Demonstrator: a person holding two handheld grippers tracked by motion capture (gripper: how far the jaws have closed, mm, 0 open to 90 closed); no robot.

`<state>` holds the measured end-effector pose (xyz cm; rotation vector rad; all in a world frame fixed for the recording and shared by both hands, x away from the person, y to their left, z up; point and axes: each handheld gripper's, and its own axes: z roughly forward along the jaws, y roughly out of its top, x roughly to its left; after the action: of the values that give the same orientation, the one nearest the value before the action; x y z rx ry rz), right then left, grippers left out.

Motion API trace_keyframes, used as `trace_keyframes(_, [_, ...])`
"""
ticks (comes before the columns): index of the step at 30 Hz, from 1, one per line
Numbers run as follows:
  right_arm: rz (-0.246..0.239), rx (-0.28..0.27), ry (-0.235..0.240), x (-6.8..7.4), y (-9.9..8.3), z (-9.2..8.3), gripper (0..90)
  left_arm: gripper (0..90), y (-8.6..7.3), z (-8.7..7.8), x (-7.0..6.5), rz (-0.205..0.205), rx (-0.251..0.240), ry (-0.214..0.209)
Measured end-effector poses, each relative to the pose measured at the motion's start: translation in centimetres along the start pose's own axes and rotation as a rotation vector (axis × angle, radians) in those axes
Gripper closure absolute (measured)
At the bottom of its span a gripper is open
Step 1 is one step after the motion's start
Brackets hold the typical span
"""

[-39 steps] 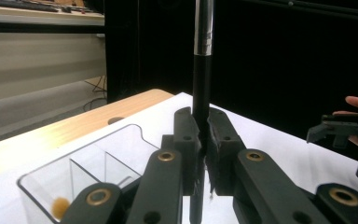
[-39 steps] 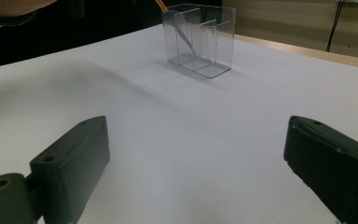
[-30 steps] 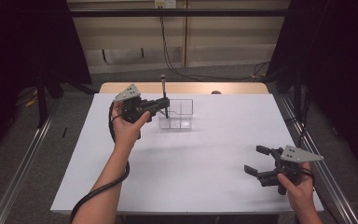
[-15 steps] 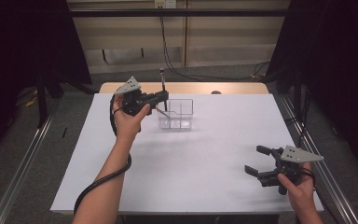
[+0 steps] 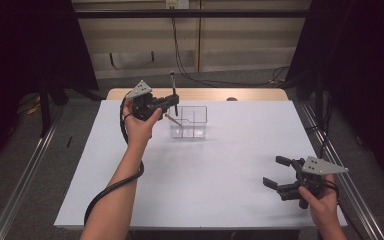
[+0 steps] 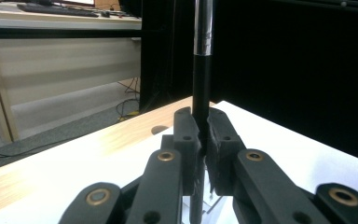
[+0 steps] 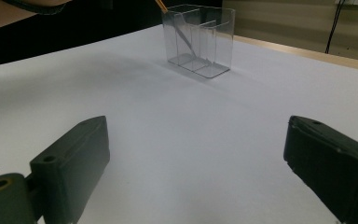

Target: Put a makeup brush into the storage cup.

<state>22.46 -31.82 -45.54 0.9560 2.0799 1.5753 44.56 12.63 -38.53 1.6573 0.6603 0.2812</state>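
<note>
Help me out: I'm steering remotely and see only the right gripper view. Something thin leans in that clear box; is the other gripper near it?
Observer: Yes. In the high view the left gripper hovers at the clear divided box's left end.
Operator: Is it carrying anything?
Observer: Its jaws are shut on an upright black pen with a silver band.
Operator: And my gripper?
Observer: The right gripper sits open, near the white table's right front corner.

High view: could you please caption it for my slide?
Left gripper holds a black pen upright beside a clear organizer; right gripper rests open.
</note>
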Motion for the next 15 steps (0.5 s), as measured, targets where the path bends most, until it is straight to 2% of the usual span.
trace_keyframes(15, [-0.001,-0.003,0.001,-0.08,0.04,-0.12,6.3,83.9,-0.46,0.5,0.73,0.002,0.003,0.032])
